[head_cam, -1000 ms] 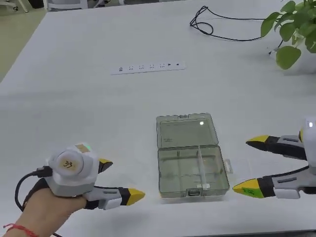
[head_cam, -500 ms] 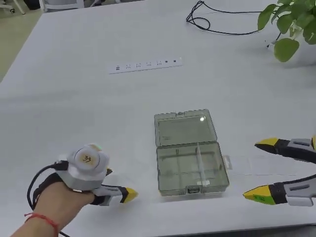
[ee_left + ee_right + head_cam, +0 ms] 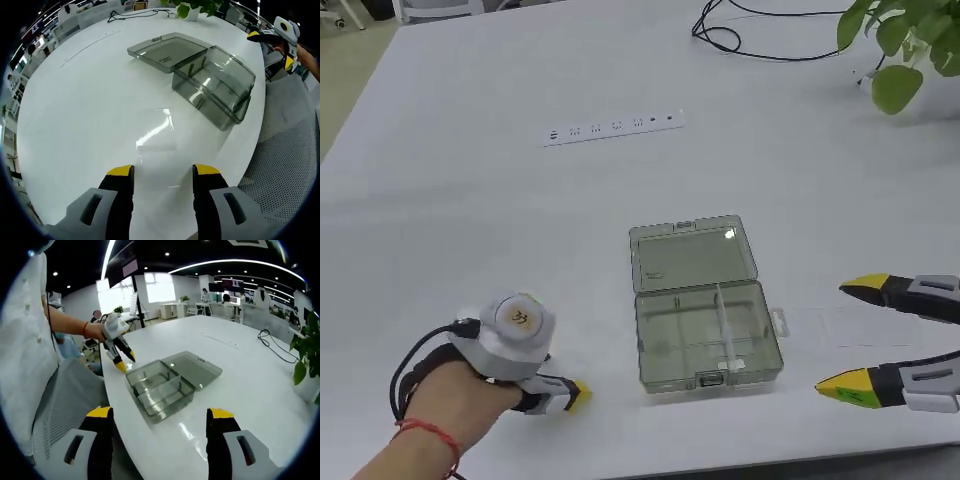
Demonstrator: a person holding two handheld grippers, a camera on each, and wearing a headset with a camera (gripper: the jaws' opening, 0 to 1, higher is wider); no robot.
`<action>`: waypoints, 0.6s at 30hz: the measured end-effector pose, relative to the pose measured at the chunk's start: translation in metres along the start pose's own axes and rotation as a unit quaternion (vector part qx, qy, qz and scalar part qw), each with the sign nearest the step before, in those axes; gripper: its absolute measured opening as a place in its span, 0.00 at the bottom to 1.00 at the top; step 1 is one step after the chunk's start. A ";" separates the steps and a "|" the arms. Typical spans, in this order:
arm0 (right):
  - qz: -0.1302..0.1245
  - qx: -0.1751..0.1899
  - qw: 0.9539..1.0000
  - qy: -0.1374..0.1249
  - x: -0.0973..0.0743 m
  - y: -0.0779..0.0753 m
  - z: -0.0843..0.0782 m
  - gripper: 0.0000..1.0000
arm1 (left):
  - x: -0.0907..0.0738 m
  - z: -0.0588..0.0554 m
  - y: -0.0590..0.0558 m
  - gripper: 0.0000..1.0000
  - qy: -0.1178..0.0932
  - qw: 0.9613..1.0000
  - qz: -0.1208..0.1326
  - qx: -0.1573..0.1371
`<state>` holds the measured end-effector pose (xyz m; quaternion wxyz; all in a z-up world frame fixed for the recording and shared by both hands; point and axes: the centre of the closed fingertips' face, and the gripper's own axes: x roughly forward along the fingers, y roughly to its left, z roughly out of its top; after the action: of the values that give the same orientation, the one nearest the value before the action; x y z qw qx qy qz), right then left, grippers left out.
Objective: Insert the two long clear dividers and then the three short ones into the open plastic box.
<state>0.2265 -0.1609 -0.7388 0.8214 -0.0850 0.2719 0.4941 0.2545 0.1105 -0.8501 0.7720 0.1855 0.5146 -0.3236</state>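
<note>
The smoky clear plastic box (image 3: 705, 345) lies open on the white table, its lid (image 3: 692, 255) folded flat behind it. One clear divider (image 3: 725, 335) stands lengthwise inside. My left gripper (image 3: 570, 393) is low at the box's left, open, holding nothing. A flat clear divider (image 3: 156, 131) lies on the table just ahead of the left gripper (image 3: 162, 171), between it and the box (image 3: 215, 85). My right gripper (image 3: 855, 337) waits right of the box, jaws wide and empty. Faint clear pieces (image 3: 855, 325) lie between its jaws. The right gripper view looks over the right gripper (image 3: 160, 413) to the box (image 3: 160, 387).
A white power strip (image 3: 612, 129) lies at the back of the table. A black cable (image 3: 740, 40) and a green plant (image 3: 905, 45) sit at the far right. The table's front edge runs close below both grippers.
The left gripper has drawn back a little to the left, away from the box. The right gripper has shifted slightly right. The head camera has tilted, so the scene sits higher.
</note>
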 end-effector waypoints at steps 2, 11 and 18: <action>-0.001 0.001 1.000 -0.001 0.000 0.000 -0.001 0.76 | 0.000 0.000 0.001 0.44 0.002 1.000 0.003 -0.004; -0.008 0.005 1.000 -0.007 -0.001 -0.002 0.000 0.76 | 0.001 0.000 0.008 0.37 0.023 0.999 0.022 0.000; -0.010 0.007 1.000 -0.010 0.000 -0.002 -0.001 0.75 | 0.001 0.000 0.011 0.32 0.032 0.999 0.024 -0.003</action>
<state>0.2276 -0.1622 -0.7396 0.8297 -0.0773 0.2668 0.4843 0.2626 0.1185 -0.8520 0.7633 0.2057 0.5351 -0.2978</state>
